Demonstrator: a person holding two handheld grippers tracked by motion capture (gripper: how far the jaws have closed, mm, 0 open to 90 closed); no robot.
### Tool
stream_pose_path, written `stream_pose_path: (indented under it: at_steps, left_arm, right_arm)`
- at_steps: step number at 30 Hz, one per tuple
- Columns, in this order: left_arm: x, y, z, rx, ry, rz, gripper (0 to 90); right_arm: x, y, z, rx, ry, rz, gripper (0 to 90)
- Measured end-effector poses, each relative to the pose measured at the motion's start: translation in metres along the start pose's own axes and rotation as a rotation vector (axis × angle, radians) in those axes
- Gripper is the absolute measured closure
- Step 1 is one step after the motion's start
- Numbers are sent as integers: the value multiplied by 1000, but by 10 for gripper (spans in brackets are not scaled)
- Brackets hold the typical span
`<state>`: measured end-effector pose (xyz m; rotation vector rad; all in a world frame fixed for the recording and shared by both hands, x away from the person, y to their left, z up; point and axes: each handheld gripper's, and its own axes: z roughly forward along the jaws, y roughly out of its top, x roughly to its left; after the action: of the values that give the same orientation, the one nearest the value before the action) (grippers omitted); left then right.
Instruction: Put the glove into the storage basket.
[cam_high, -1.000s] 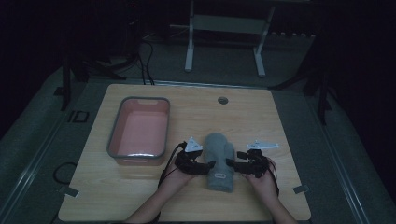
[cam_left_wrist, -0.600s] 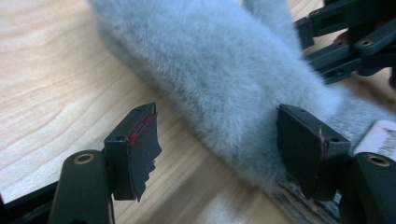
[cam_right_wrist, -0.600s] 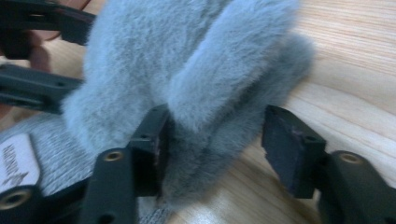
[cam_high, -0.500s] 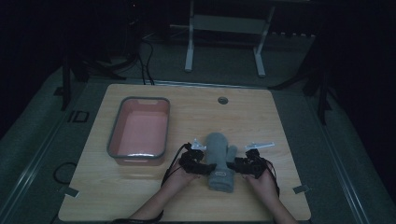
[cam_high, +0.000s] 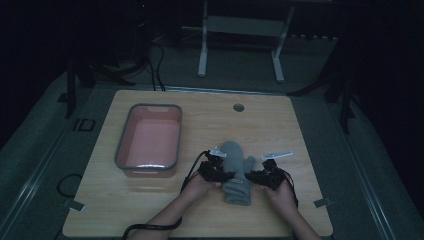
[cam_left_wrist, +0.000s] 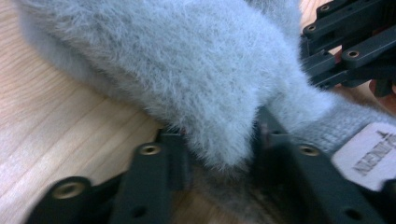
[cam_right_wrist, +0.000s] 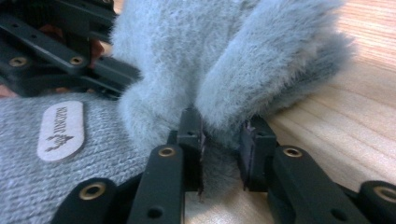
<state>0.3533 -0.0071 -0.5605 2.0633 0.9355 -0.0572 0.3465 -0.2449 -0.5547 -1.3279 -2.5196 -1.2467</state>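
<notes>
A fuzzy grey mitten (cam_high: 239, 172) lies on the wooden table (cam_high: 305, 130), cuff toward the person. My left gripper (cam_high: 223, 174) is at its left side. In the left gripper view this gripper (cam_left_wrist: 219, 140) has just been closing and now pinches the mitten's (cam_left_wrist: 187, 70) fluffy edge. My right gripper (cam_high: 253, 176) is at the mitten's right side. In the right gripper view it (cam_right_wrist: 222, 140) has just been closing too, and its pads squeeze the mitten's (cam_right_wrist: 196, 56) fur below the thumb. A pale label (cam_right_wrist: 60, 130) sits on the knit cuff.
A pink tray with a grey rim (cam_high: 121, 142) stands to the left of the hands. A small round hole (cam_high: 238, 107) is in the table near its far edge. A metal stand (cam_high: 240, 30) is on the dark floor beyond.
Both hands have drawn in against the mitten's sides, the left one sinking a little. Both pairs of jaws have closed onto the mitten's fur.
</notes>
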Motion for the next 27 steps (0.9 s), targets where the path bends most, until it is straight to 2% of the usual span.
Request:
stream_pose_path:
  at_steps: [5,10,17,27]
  left_arm:
    - [-5,1,-1,-11,15,23,779]
    - [-8,4,-9,-22,-1,19,796]
    - [-17,13,-30,-50,-11,34,797]
    - [-24,39,-64,-83,-14,81,798]
  right_arm:
    - [2,-2,-1,-19,-11,-2,771]
    - [7,-1,-8,-45,5,0,798]
    - [16,8,-23,-82,56,-2,809]
    - [32,30,-47,-160,88,-29,814]
